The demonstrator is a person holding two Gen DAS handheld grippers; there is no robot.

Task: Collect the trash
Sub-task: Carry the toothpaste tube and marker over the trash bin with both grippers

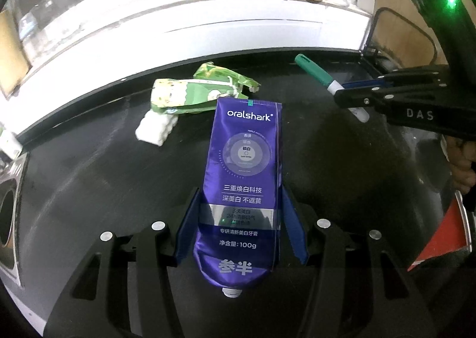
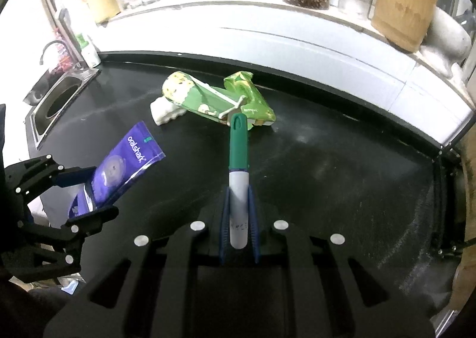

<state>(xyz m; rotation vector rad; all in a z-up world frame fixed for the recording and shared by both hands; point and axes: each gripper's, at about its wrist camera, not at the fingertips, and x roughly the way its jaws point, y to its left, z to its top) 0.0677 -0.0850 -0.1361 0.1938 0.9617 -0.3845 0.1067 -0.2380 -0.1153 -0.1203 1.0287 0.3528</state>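
Above a black kitchen bench (image 2: pixel 312 159), two pieces of trash hang clear of the surface, each pinched in its own hand-held gripper. The left hand-held gripper (image 1: pixel 238 219) is clamped on the lower half of a purple Oralshark toothpaste tube (image 1: pixel 242 177), its blue pads pressing the tube's sides and the capless nozzle pointing back toward the camera. The right hand-held gripper (image 2: pixel 239 219) is closed nearly tight on the white barrel of a green-capped marker (image 2: pixel 238 177), cap end pointing away.

Still lying toward the bench's back edge, near its middle, are a crumpled green snack wrapper (image 2: pixel 214 100) and, touching it on the sink side, a white wad that looks like folded tissue or foam (image 2: pixel 165 113), though the view is too soft to tell which.

No bin shows in either view, so neither held item appears disposed of yet. By that measure the collection looks roughly half done: two items picked up, two left on the bench.
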